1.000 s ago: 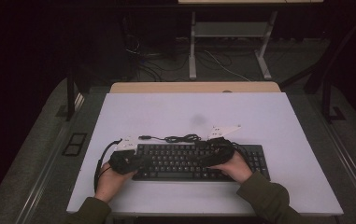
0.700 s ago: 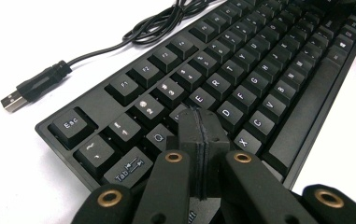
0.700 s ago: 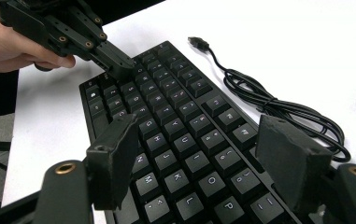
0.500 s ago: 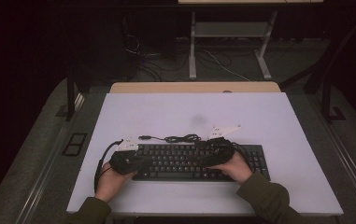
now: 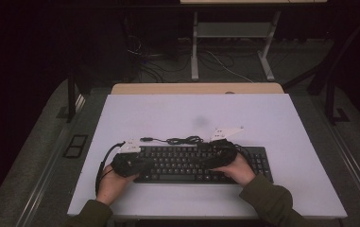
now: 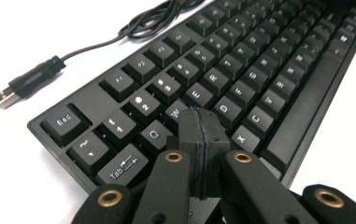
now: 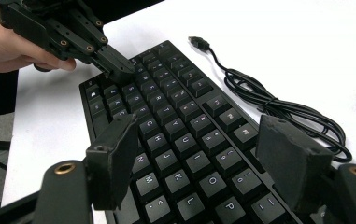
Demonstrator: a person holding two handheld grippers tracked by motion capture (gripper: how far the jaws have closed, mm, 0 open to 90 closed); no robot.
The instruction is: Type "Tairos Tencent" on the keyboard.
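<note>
- Lying flat on the white table [image 5: 177,113] is a black keyboard [image 5: 192,163], close to the person's side.
- A person holds a tool in each hand, and both hands rest at the keyboard's two ends.
- The left hand [image 5: 111,182] holds the left gripper [image 6: 202,128] over the left end of the keyboard.
- In the left gripper view, its two black jaws are pressed tight together with nothing between them.
- The tip of those jaws sits right over the keys near W and S; I cannot tell if it touches them.
- The right hand [image 5: 238,169] holds the right gripper [image 7: 203,158] over the right half of the keyboard.
- In the right gripper view, its jaws stand wide apart, with nothing between them but the keys below.
- That view looks along the keyboard and shows the left gripper far off at the other end, tip down on the keys.
- The keyboard's thin black cable [image 5: 183,140] lies in a loose bundle on the table just behind the keyboard.
- The cable's plug [image 6: 26,86] rests on the bare table, near the Esc corner, plugged into nothing.
- A grey three-cornered plate [image 5: 226,131] sits on top of the right gripper.
</note>
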